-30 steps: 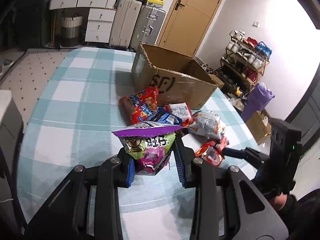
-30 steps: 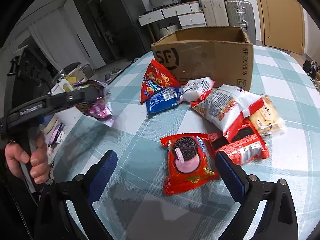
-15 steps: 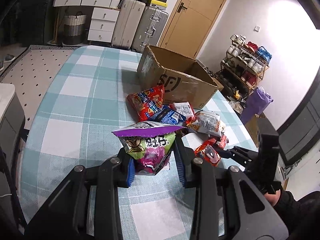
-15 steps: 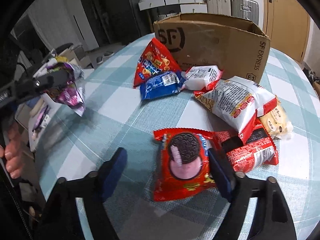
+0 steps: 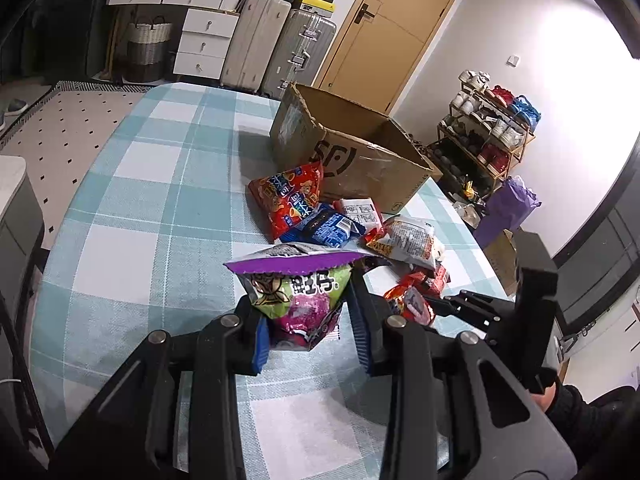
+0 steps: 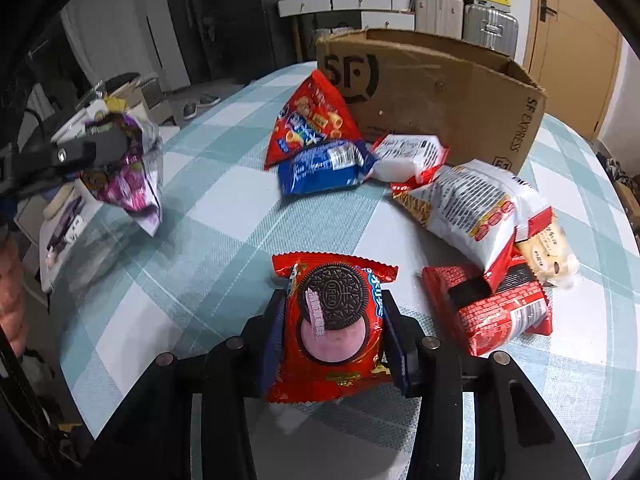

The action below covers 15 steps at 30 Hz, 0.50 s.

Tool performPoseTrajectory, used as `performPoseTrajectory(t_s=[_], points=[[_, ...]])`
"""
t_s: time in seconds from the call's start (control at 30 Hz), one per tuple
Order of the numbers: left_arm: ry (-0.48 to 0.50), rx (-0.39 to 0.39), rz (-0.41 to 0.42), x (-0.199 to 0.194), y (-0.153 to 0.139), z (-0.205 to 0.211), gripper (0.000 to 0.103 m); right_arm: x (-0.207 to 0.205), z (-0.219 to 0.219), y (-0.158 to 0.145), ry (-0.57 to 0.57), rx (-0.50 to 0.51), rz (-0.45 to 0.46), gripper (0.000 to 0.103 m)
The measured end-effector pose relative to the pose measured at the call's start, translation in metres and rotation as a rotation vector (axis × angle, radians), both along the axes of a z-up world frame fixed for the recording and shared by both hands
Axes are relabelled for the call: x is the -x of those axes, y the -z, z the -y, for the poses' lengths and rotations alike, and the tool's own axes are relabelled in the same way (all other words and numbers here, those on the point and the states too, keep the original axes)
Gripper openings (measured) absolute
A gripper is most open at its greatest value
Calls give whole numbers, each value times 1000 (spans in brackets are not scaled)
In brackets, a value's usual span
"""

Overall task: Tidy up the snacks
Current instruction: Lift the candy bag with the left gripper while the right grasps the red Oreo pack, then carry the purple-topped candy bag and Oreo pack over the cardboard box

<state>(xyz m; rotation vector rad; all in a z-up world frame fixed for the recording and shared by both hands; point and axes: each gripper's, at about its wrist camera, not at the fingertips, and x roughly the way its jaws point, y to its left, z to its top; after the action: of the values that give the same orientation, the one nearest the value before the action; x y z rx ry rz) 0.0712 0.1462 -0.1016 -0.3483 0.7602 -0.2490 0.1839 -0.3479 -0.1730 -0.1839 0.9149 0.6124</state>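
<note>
With the left gripper (image 5: 310, 334) clamped on a purple-topped snack bag (image 5: 298, 292) held above the table and the right gripper (image 6: 334, 344) pinching the red Oreo packet (image 6: 334, 328) near the table's (image 6: 224, 216) front edge, about seven snacks lie unpacked before the cardboard box (image 6: 440, 92) at the far side.

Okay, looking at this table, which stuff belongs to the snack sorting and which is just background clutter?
Job:
- purple snack bag, in left gripper
- Oreo packet, in right gripper
- red chip bag
- blue packet
- cardboard box

Background:
- suitcases
- shoe rack
- drawers
</note>
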Motion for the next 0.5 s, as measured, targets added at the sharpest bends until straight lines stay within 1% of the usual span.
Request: performPoseTrajectory(t_s=[0.2,0.3,0.37,0.5], points=[[16,12,8,-3,-4,5,30,3,14,-27,24,-87,10,45],[19,39,14,-8,-8,6,30,5,20,-42,26,-123,20,45],[10,50,29,-12,-13,7,30,7,21,-56,21,-146,38,45],[37,43,48,-26,-26,19,30,6,28,-85,15,-184,82,45]])
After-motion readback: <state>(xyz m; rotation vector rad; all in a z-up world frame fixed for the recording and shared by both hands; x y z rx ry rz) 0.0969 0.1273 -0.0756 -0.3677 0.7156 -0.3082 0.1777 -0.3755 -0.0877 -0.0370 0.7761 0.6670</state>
